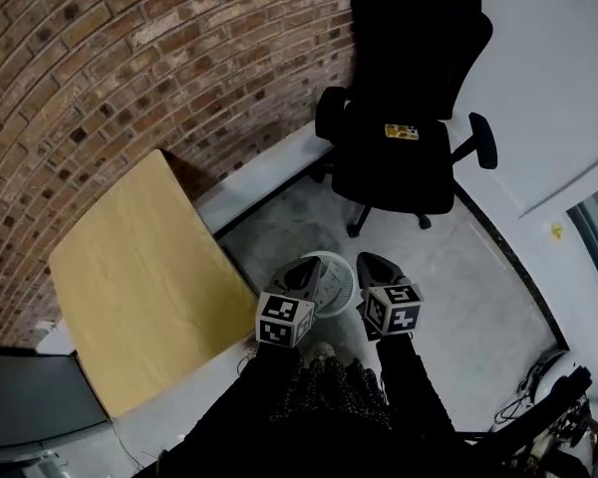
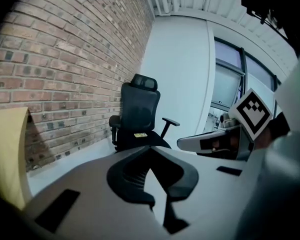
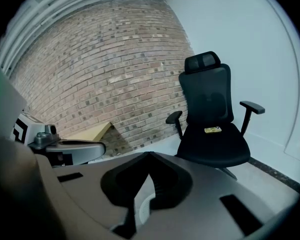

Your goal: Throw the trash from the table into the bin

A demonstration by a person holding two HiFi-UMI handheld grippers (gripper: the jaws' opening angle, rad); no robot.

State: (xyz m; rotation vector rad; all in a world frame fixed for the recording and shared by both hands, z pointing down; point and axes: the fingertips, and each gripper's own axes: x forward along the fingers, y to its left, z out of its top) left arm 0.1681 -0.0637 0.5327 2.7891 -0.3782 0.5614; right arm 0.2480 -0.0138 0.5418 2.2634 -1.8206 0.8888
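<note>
Under the brick wall (image 1: 130, 58), the wooden worktop (image 1: 140, 267) lies bare to the person's left, with no trash that I can see on it, and a black office chair (image 1: 404, 118) stands well apart ahead. The white bin (image 1: 331, 285) sits on the floor directly below and between the two grippers, about equally near both. The left gripper (image 1: 304, 269) and right gripper (image 1: 372, 264) both point forward and slightly down over it, jaws clenched on nothing, so I judge the clearing done.
</note>
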